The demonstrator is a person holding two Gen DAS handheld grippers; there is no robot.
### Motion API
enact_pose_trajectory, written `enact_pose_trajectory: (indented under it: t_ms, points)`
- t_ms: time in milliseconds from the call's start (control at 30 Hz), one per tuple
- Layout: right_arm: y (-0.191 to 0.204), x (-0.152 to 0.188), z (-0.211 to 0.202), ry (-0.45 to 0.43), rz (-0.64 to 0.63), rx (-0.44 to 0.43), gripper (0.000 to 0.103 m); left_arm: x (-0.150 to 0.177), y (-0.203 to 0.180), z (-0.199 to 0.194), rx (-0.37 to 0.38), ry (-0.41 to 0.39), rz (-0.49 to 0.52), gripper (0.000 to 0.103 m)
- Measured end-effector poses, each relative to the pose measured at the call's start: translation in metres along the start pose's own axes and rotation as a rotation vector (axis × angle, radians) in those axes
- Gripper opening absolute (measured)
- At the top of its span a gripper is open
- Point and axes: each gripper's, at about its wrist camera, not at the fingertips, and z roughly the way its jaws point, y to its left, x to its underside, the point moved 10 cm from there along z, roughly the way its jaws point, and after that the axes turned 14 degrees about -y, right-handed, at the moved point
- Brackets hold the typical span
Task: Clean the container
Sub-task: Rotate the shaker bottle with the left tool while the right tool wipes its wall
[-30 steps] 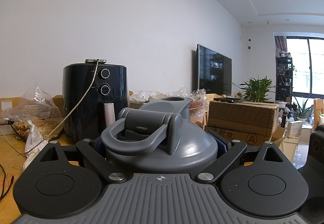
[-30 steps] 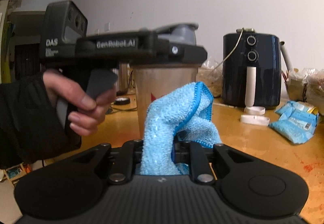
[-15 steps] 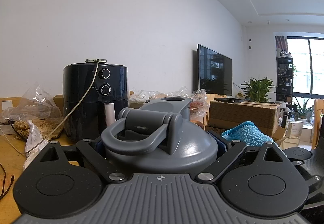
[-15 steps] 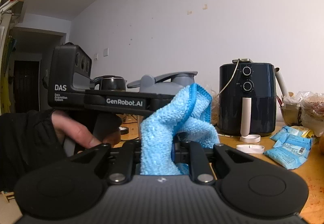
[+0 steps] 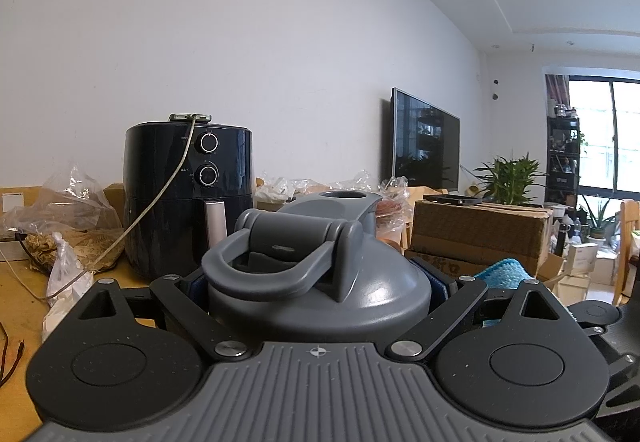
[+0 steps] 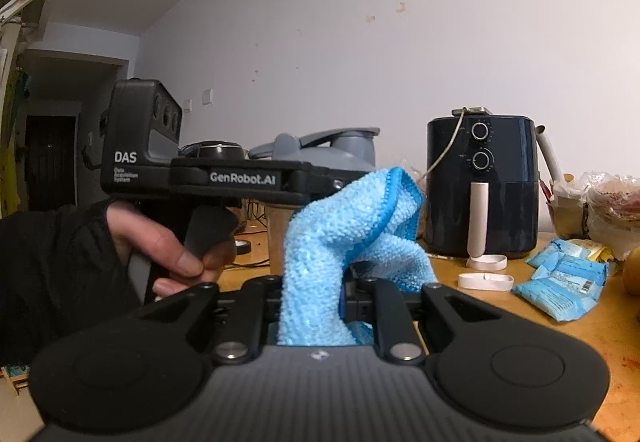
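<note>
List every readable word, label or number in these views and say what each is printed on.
"DAS": camera housing of the left gripper.
"GenRobot.AI": side of that same gripper.
Small lines under "DAS": too small to read.
Air fryer dial markings, snack packets, cardboard box print: unreadable.

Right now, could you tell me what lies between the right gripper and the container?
In the right wrist view, only the blue cloth clamped in the right gripper lies before the container, held by the left gripper.
</note>
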Motion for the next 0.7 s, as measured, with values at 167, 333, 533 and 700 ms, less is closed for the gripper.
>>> enact_pose_trajectory:
  t_ms: [167,333,533,700]
  points:
    - [-0.008,0.000,-0.015,0.005,-0.004,0.018,0.011,0.000,0.000,-0.001,0.003,-0.008,0.003,0.096]
    - [-0.019,0.003,-0.024,0.017,-0.004,0.047,0.011,0.000,0.000,-0.001,0.002,-0.014,0.006,0.096]
    - [-0.028,0.008,-0.032,0.031,0.012,0.074,0.011,-0.001,-0.001,-0.002,-0.017,-0.012,0.013,0.097]
    - [-0.029,0.009,-0.033,0.034,0.009,0.078,0.012,0.002,-0.003,-0.002,-0.028,0.001,0.008,0.103]
